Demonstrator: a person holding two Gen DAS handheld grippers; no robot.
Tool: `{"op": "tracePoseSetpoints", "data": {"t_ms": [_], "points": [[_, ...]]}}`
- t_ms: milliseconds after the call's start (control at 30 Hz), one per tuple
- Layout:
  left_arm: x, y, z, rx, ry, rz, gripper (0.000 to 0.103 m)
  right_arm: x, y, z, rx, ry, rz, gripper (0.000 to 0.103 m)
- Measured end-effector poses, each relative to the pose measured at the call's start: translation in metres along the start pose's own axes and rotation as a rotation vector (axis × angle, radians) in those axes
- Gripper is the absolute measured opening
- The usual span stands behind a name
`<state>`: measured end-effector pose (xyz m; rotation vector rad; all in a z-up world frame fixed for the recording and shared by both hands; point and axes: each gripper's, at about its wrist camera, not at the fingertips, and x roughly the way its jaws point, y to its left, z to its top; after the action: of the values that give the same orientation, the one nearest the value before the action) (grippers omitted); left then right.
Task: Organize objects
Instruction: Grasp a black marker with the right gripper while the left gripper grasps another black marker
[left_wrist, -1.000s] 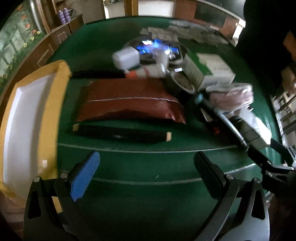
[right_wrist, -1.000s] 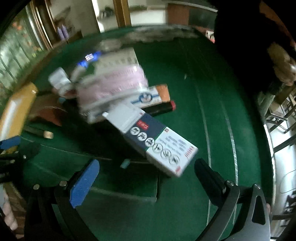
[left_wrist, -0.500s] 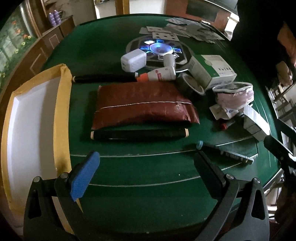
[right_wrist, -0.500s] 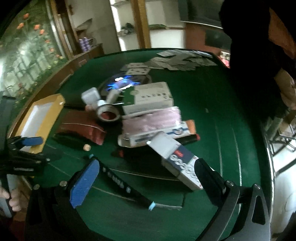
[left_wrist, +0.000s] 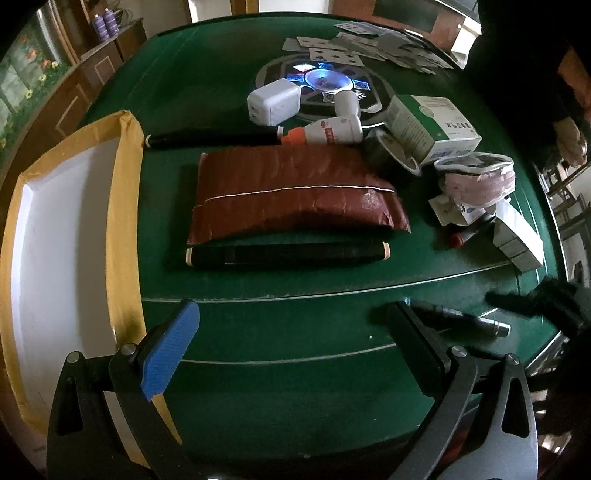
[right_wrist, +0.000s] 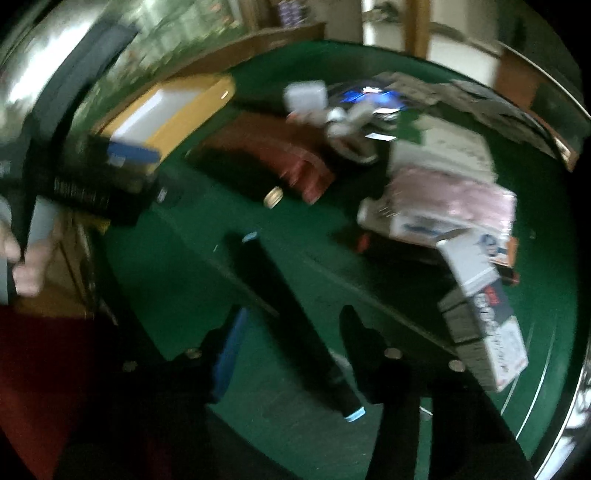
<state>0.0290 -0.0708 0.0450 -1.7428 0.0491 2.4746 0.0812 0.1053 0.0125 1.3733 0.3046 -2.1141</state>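
A yellow-rimmed white tray (left_wrist: 125, 206) lies at the left of the green table. Right of it lie a dark red pouch (left_wrist: 295, 192), a black rod (left_wrist: 288, 254) in front of it and another black rod (left_wrist: 214, 140) behind it. My left gripper (left_wrist: 291, 332) is open and empty above the near table edge. My right gripper (right_wrist: 291, 339) straddles a long black pen with light-blue ends (right_wrist: 291, 317); the view is blurred and its jaws stand partly closed around the pen. The pen also shows in the left wrist view (left_wrist: 461, 319), with the right gripper (left_wrist: 535, 299) over it.
At the back stand a white charger (left_wrist: 273, 101), a white bottle with an orange cap (left_wrist: 328, 131), a tape roll (left_wrist: 391, 153), a green-and-white box (left_wrist: 432, 125), a pink pouch (left_wrist: 476, 179), a white-and-blue box (left_wrist: 517, 240) and playing cards (left_wrist: 369, 40). The table edge is near.
The right gripper has swung left and down over the black pen and its jaws have narrowed around it. The left gripper has barely moved.
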Motion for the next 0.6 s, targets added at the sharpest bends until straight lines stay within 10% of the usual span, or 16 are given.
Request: {"op": "tracePoseSetpoints", "data": {"t_ms": [333,600], "points": [[-0.004,-0.01,0.0,-0.018,-0.018,-0.003,0.103,0.017,0.002,-0.007,-0.05,0.034,-0.044,0.013],[-0.006,0.002,0.006,-0.086,0.002,-0.033,0.103,0.01,-0.005,-0.009,0.049,-0.003,-0.016,0.013]]}}
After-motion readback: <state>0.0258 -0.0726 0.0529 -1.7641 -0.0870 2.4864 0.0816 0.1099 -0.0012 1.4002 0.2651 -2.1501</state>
